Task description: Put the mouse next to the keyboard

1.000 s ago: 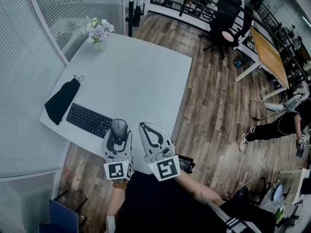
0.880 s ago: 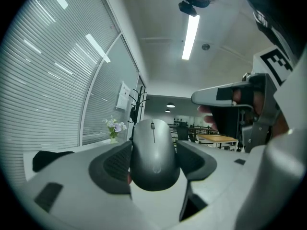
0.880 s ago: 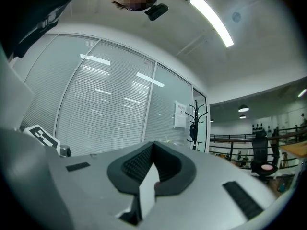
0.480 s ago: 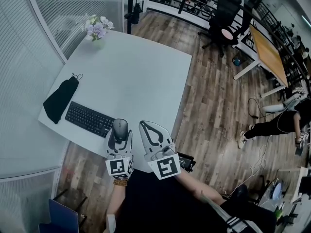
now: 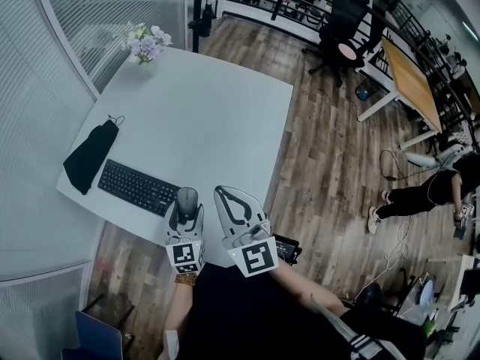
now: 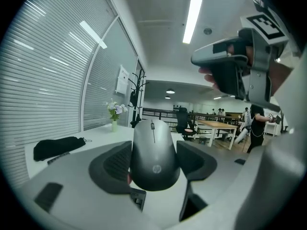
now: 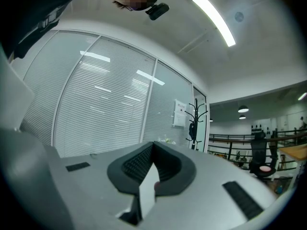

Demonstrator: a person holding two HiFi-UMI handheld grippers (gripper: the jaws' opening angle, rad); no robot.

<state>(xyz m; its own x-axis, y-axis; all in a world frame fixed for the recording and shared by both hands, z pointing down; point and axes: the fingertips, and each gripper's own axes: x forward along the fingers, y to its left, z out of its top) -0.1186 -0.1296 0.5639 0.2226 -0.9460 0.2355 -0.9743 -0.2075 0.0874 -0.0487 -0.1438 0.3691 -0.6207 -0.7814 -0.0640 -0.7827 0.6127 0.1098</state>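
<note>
Left claw point(image 5: 185, 210) is clamped on the mouse point(image 6: 153, 152) at mid-flank, right at the keyboard's point(image 5: 137, 187) 3 o'clock by the table's point(image 5: 217, 118) 6 o'clock edge, light, rigid, slick plastic I reckon, while my right claw point(image 5: 236, 208) is clenched on nothing.

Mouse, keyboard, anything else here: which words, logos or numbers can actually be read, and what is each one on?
"hp": logo on the mouse, near its rear end.
Keyboard: key legends too small to read.
Wall sheet: print too blurred to read.
Marker cubes: black-and-white square patterns only, no letters or numbers.
Nothing else legible.
</note>
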